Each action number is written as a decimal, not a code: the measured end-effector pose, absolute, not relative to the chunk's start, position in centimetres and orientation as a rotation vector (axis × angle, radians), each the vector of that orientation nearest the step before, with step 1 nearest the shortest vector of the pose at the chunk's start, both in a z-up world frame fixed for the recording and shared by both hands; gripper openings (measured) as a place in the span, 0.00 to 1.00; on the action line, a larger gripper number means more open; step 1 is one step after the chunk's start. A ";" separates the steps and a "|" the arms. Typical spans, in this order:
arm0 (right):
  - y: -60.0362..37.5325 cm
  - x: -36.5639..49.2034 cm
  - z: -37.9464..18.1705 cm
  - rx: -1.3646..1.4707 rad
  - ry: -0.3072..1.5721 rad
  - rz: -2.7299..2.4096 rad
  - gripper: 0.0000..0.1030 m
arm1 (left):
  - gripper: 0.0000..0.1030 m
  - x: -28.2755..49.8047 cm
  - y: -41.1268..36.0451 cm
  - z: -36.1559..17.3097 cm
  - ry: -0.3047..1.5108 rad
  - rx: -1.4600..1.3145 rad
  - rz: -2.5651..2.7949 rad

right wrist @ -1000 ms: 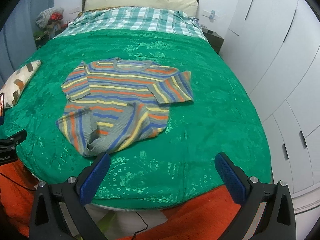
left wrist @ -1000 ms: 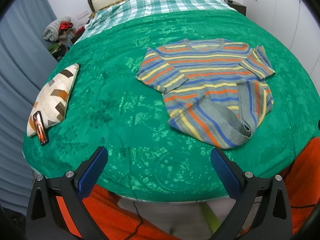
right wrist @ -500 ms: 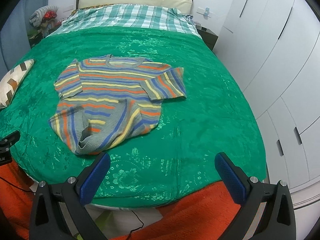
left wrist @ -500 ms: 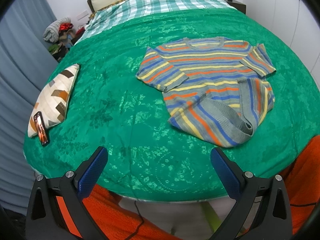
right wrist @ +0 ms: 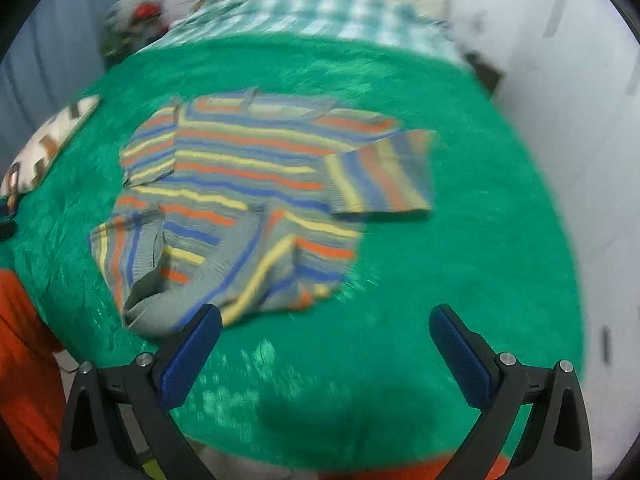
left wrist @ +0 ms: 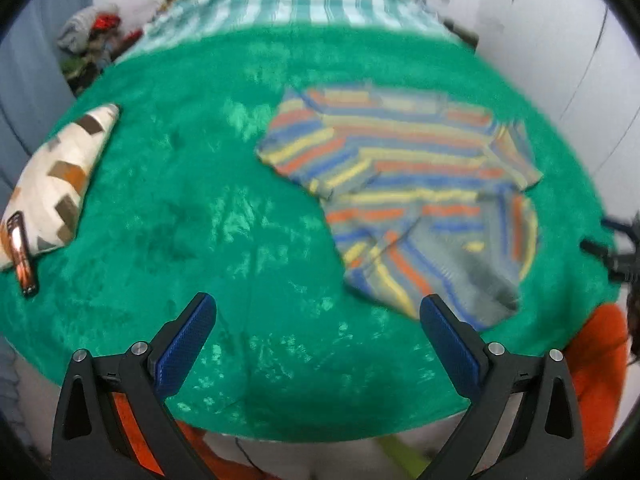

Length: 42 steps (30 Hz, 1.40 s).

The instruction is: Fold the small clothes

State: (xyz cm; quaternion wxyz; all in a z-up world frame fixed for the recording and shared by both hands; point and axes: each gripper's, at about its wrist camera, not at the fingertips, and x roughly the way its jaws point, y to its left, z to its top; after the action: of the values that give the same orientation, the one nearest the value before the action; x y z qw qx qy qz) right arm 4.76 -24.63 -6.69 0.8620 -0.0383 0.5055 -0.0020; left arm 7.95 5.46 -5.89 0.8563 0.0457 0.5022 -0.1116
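The bed (left wrist: 200, 208) carries a green textured cover that fills most of both views; all places below are given relative to the striped sweater (left wrist: 404, 184). The striped sweater lies flat on the cover near the foot edge of the bed, neckline toward the headboard, both short sleeves spread outward, and its lower hem rumpled and partly turned over on itself on the near side. A patterned cushion (left wrist: 52, 184) rests well apart from the sweater, on the left edge of the bed, with a phone (left wrist: 22, 256) lying against the cushion's near end. Judged from its look, the sweater is a light, soft knit: it will drape and sag when lifted, stretch slightly under pull, and drag on the textured cover instead of sliding freely. It is not fragile. Recommended hold points are the 2 corners of the hem, or the hem and a shoulder seam on 1 side, taking a double layer of knit so the fabric does not slip out. The bunched hem should be flattened first. The left tool (left wrist: 318, 316) has its jaws spread wide, holds nothing, and hovers near the hem. The right tool (right wrist: 324, 330) is likewise spread wide and empty, just short of the hem edge. Both views are motion-blurred.
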 end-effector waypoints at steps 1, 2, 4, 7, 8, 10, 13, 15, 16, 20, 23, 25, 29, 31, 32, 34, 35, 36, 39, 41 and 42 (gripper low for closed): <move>-24.5 6.2 -7.5 -0.072 1.067 0.046 0.98 | 0.99 8.9 4.6 -6.6 1.046 0.106 -0.296; -23.9 8.4 -8.5 -0.077 1.091 0.109 0.94 | 0.99 9.6 3.8 -7.1 1.044 0.108 -0.348; -23.0 11.3 -9.6 -0.085 1.120 0.191 0.83 | 0.98 11.6 1.7 -8.1 1.063 0.115 -0.478; -21.3 15.3 -11.8 -0.131 1.197 0.313 0.73 | 0.92 14.6 -2.2 -10.5 1.085 0.223 -0.595; -20.7 16.4 -12.7 -0.160 1.224 0.332 0.68 | 0.81 15.4 -3.7 -11.6 1.095 0.279 -0.620; -20.0 17.4 -14.2 -0.191 1.280 0.370 0.53 | 0.63 16.7 -5.6 -13.6 1.143 0.353 -0.644; -19.4 17.6 -16.0 -0.254 1.329 0.404 0.06 | 0.13 17.6 -7.1 -16.4 1.227 0.388 -0.685; -19.9 16.3 -15.2 -0.266 1.289 0.423 0.07 | 0.04 16.7 -6.8 -15.8 1.175 0.359 -0.749; -20.2 14.9 -13.8 -0.249 1.245 0.454 0.06 | 0.03 16.0 -6.4 -15.0 1.141 0.339 -0.790; -22.1 7.3 -8.7 -0.248 1.140 0.567 0.07 | 0.03 10.0 -2.5 -10.5 1.021 0.380 -0.942; -23.9 0.8 -7.1 -0.276 1.149 0.600 0.08 | 0.05 5.4 1.8 -9.0 1.027 0.439 -0.970; -25.3 -2.5 -8.2 -0.274 1.207 0.558 0.13 | 0.13 3.5 3.7 -10.0 1.081 0.483 -0.923; -28.0 -6.0 -11.7 -0.193 1.370 0.426 0.42 | 0.46 2.0 8.0 -12.6 1.236 0.401 -0.782; -29.3 -6.9 -11.9 -0.097 1.387 0.381 0.50 | 0.61 2.6 9.7 -12.5 1.253 0.237 -0.718; -30.1 -7.1 -11.6 -0.019 1.380 0.350 0.52 | 0.68 2.5 10.3 -12.4 1.248 0.133 -0.679; -31.1 -7.0 -11.4 0.129 1.378 0.288 0.54 | 0.69 2.9 10.3 -12.8 1.254 0.016 -0.630; -31.4 -6.7 -11.6 0.212 1.379 0.265 0.54 | 0.69 3.3 9.8 -13.6 1.268 -0.013 -0.606; -31.9 -6.4 -12.1 0.289 1.386 0.238 0.54 | 0.69 3.6 8.9 -14.2 1.278 -0.020 -0.589; -32.8 -5.3 -15.0 0.514 1.417 0.151 0.54 | 0.67 3.7 6.3 -16.3 1.310 0.023 -0.549; -32.0 -4.7 -16.9 0.546 1.451 0.144 0.54 | 0.67 3.9 5.0 -17.8 1.333 0.030 -0.533; -31.3 -4.3 -17.7 0.537 1.471 0.152 0.54 | 0.64 3.8 4.6 -18.1 1.329 0.030 -0.530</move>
State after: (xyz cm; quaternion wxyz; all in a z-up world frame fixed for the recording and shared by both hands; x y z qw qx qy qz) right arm -4.30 -31.29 -17.65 0.7062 0.2416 0.6620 0.0685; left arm 3.82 4.65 -18.12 0.7548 0.0137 0.6092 -0.2429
